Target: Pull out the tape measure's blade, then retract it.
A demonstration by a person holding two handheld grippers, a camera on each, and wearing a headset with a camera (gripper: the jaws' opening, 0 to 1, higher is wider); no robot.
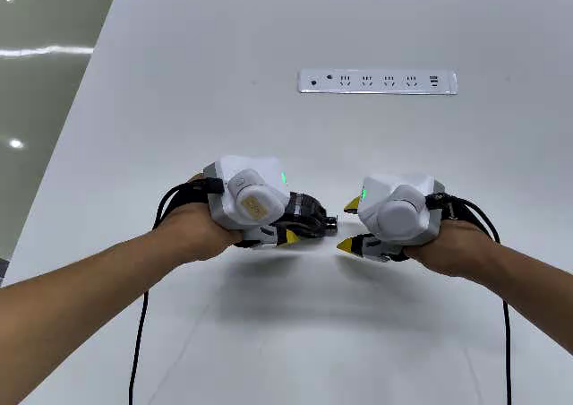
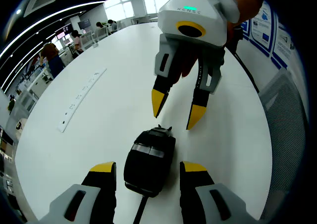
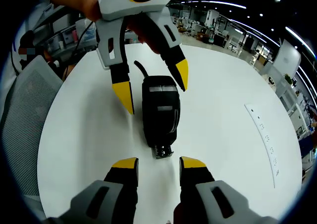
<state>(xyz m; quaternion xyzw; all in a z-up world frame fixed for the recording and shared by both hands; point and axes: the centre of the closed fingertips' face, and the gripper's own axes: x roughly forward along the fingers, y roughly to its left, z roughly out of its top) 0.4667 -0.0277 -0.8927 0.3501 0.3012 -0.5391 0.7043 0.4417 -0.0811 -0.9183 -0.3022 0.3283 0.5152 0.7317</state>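
Observation:
A black tape measure point(image 1: 307, 215) lies on the white table point(image 1: 269, 333), blade hook end point(image 3: 161, 152) pointing at my right gripper. My left gripper point(image 1: 300, 219) is open and straddles the case point(image 2: 148, 162), with a thin gap on each side between its yellow-tipped fingers point(image 2: 103, 167) and the case. My right gripper point(image 1: 348, 226) faces it, open, its tips point(image 3: 124, 164) just short of the hook on either side. No blade is drawn out. A short black strap point(image 3: 139, 68) trails from the back of the case.
A white power strip point(image 1: 376, 82) lies further back on the table. Black cables point(image 1: 139, 333) run from both grippers toward the near edge. A grey mesh chair point(image 2: 292, 110) stands beside the table. People sit at desks in the far background.

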